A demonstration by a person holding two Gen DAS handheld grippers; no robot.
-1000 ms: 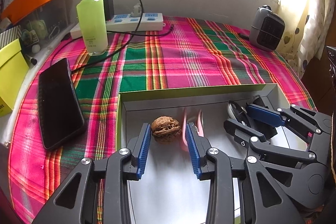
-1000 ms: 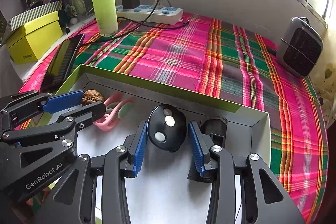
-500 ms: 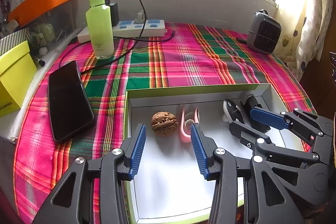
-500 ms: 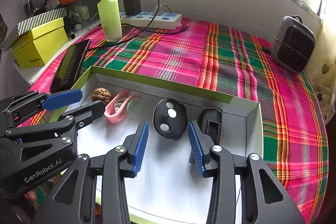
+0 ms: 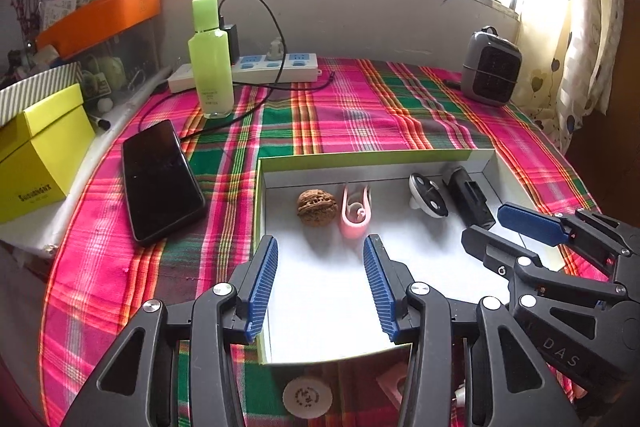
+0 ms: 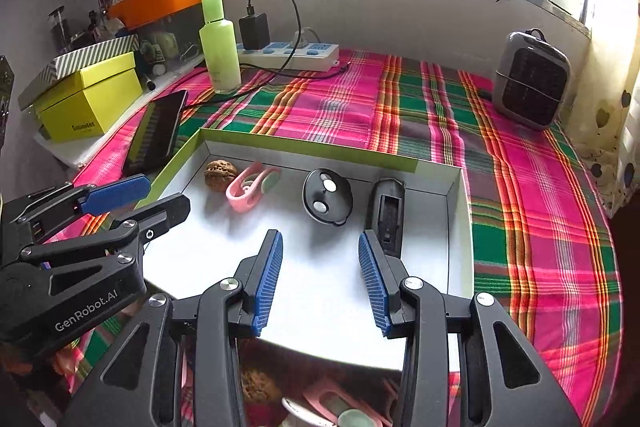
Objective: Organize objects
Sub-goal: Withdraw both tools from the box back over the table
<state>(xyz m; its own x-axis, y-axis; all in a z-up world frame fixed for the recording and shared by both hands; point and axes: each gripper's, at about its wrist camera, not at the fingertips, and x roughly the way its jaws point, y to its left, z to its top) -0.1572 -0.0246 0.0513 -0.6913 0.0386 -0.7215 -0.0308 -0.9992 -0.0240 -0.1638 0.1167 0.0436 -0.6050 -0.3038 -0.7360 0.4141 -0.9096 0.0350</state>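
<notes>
Shallow box [image 6: 456,227] on plaid-covered worktop [image 6: 520,187]. Along its far wall, left to right: walnut [image 5: 317,207], pink clip [image 5: 355,215], round black remote [image 6: 327,197], black rectangular device [image 6: 387,215]. Clip's long axis runs toward the far wall, closed bend nearest the left tool. Black device also lies lengthwise toward the far wall. Left tool [image 5: 320,283] and right tool [image 6: 320,277]: both spread apart, holding nothing, above the box's near half.

Phone [image 5: 160,183], green bottle [image 5: 211,63], power strip [image 5: 276,69], heater [image 5: 491,69], yellow box [image 5: 40,157].
</notes>
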